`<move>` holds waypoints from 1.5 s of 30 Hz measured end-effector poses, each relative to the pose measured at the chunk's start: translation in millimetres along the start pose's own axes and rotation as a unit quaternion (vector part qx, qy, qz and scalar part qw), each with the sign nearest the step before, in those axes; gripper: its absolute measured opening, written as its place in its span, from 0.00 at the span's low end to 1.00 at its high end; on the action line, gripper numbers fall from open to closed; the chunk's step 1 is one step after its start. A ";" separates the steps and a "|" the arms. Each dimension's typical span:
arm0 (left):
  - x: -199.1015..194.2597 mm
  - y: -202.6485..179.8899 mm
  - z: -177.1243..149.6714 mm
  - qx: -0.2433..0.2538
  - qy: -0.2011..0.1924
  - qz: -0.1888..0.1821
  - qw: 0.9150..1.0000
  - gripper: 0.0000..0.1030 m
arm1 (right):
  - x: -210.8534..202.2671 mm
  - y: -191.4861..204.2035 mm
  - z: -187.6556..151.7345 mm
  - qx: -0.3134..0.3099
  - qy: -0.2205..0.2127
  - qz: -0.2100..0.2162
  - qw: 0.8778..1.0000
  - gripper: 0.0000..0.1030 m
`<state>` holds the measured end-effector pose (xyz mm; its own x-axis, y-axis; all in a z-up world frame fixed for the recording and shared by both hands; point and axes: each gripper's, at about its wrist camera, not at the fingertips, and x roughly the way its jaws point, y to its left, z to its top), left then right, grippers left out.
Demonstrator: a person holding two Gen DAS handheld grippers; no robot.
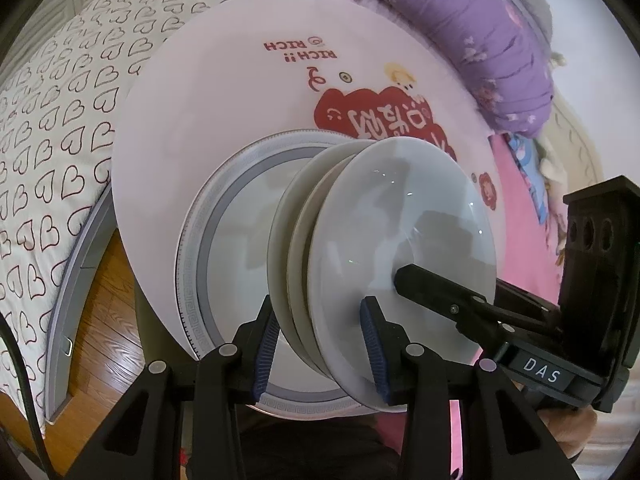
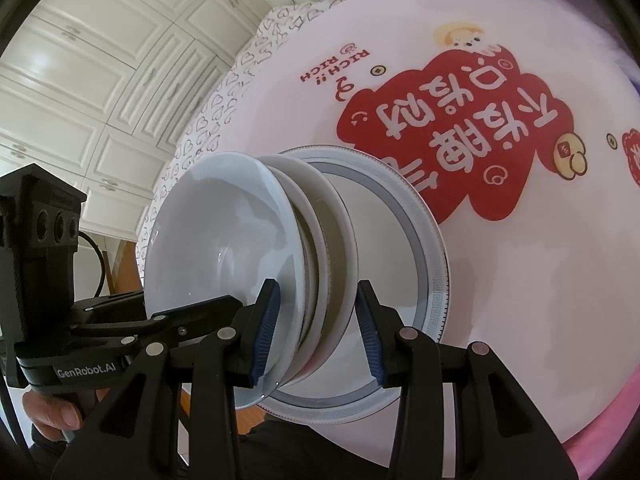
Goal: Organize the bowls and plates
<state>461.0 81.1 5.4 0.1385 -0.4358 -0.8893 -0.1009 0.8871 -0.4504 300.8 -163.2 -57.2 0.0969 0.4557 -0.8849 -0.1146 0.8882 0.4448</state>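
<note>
A stack of three white bowls point(image 1: 400, 240) sits on a large plate with a grey patterned rim point(image 1: 224, 240), on a round white table point(image 1: 192, 112) with red print. My left gripper point(image 1: 322, 348) straddles the near rims of the stack, one blue pad on each side; I cannot tell if the pads press them. My right gripper point(image 2: 316, 328) straddles the rims of the same stack point(image 2: 224, 232) from the opposite side, above the plate point(image 2: 400, 240). The right gripper also shows in the left wrist view point(image 1: 440, 292), with a finger lying in the top bowl.
A bed with heart-print sheets point(image 1: 52, 140) lies left of the table, above a wood floor point(image 1: 104, 320). A purple quilt point(image 1: 480, 32) and pink cloth point(image 1: 524, 216) lie beyond the table. White cabinets point(image 2: 100, 80) stand behind the left gripper point(image 2: 120, 320).
</note>
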 end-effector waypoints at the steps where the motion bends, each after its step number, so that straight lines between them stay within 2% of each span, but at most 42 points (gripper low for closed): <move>1: 0.1 -0.9 -0.2 0.001 0.000 0.001 1.000 0.35 | -2.4 1.0 -0.3 0.000 -0.001 -0.001 1.000 0.41; 5: 0.3 -2.0 -1.4 0.002 -0.002 0.001 1.000 0.36 | -1.8 1.4 0.1 -0.001 -0.002 -0.003 1.000 0.41; 7: 0.1 -1.8 -1.8 0.004 -0.002 -0.002 1.000 0.45 | -2.5 0.8 0.3 0.002 -0.003 0.004 1.000 0.45; 8: -0.5 -2.0 -2.2 0.003 -0.003 -0.005 1.000 0.48 | -4.3 0.6 0.4 0.005 -0.007 0.007 1.000 0.53; 10: -4.3 -0.6 -1.7 0.002 -0.012 0.002 1.000 0.68 | -9.4 -0.7 1.5 0.005 -0.021 0.000 1.000 0.57; 12: -11.5 0.0 -1.4 0.004 -0.028 0.007 1.000 0.79 | -14.9 -4.7 2.9 0.013 -0.029 0.001 0.999 0.72; 13: -14.4 -0.2 -2.1 0.005 -0.031 0.007 0.999 0.85 | -17.0 -6.1 3.3 0.016 -0.033 0.001 0.999 0.77; 15: -21.9 -0.9 -2.4 0.009 -0.041 0.006 0.999 0.90 | -21.6 -9.4 3.4 0.022 -0.041 0.001 0.999 0.94; 17: -27.7 -1.9 -4.7 0.010 -0.050 0.010 0.999 0.92 | -25.3 -11.2 2.9 0.025 -0.047 0.005 0.999 1.00; 24: -47.4 0.4 -19.0 0.000 -0.094 0.030 0.995 0.96 | -38.3 -13.7 -4.3 0.031 -0.069 0.005 0.997 1.00; 28: -65.9 -5.2 -38.2 0.014 -0.144 0.059 0.988 0.96 | -50.6 -15.0 -10.7 0.035 -0.085 0.010 0.996 1.00; 31: -82.8 -13.2 -57.7 0.027 -0.196 0.087 0.976 0.96 | -62.4 -13.8 -16.5 0.035 -0.104 0.015 0.994 1.00; 35: -104.9 -30.7 -94.8 0.051 -0.278 0.127 0.951 0.99 | -88.9 -4.0 -29.8 0.017 -0.155 0.003 0.988 1.00; 37: -115.6 -41.5 -117.6 0.065 -0.318 0.142 0.935 0.99 | -102.6 2.0 -39.2 0.007 -0.179 -0.003 0.984 1.00; 39: -121.8 -50.1 -134.9 0.076 -0.345 0.156 0.923 0.99 | -117.4 9.5 -51.8 -0.009 -0.209 -0.018 0.978 1.00; 41: -127.6 -59.7 -159.1 0.087 -0.378 0.174 0.905 0.99 | -131.3 18.0 -67.9 -0.029 -0.243 -0.044 0.969 1.00; 43: -131.4 -67.9 -183.8 0.094 -0.405 0.180 0.891 0.99 | -139.7 23.6 -81.2 -0.043 -0.266 -0.066 0.961 1.00; 45: -133.5 -72.8 -203.8 0.097 -0.421 0.177 0.884 0.99 | -150.4 31.6 -99.1 -0.063 -0.295 -0.096 0.949 1.00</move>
<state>249.1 43.7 140.8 0.8251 0.0697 -0.5606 -0.1249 0.9903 -0.0607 184.7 -209.4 76.2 0.6607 0.2730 -0.6992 -0.1521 0.9609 0.2314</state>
